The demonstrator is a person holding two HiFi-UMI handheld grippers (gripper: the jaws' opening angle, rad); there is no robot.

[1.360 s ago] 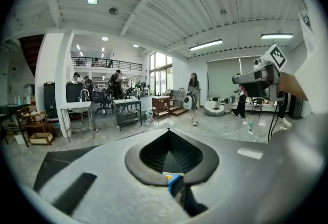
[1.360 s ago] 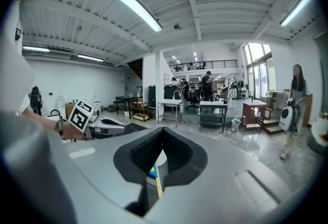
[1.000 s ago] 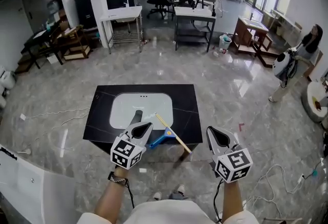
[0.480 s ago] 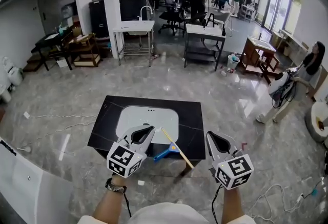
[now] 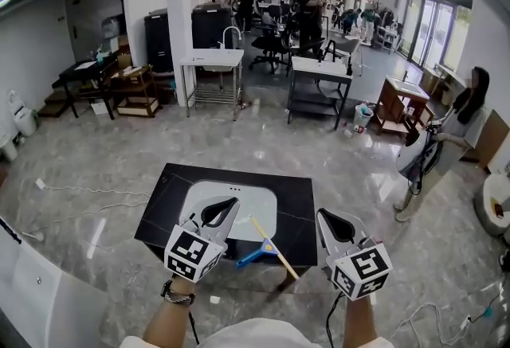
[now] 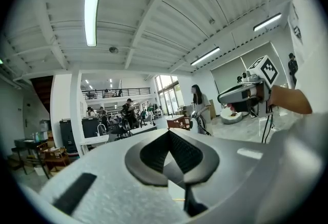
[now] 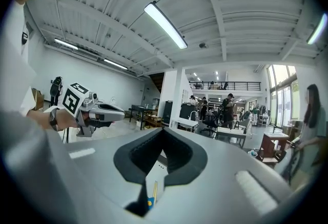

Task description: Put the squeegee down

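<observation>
The squeegee (image 5: 267, 248), blue head and pale yellow handle, lies by itself on the front of the black table (image 5: 296, 197), just right of the white basin (image 5: 249, 201). My left gripper (image 5: 232, 204) hovers over the basin's near edge, left of the squeegee, jaws shut and empty. The right gripper (image 5: 323, 217) hangs off the table's front right corner, also shut and empty. In the left gripper view the left gripper (image 6: 168, 131) points level across the room. A sliver of the squeegee (image 7: 154, 190) shows below the right gripper (image 7: 163, 129) in the right gripper view.
A person (image 5: 437, 149) stands on the marble floor to the right. Behind the table are a steel sink stand (image 5: 212, 66), a black cart (image 5: 319, 88) and wooden benches (image 5: 398, 103). Cables (image 5: 76, 191) trail over the floor to the left and at the right front.
Both grippers have risen, still shut and empty. The head view has tilted up, showing more of the hall. The squeegee has stayed where it lay on the table.
</observation>
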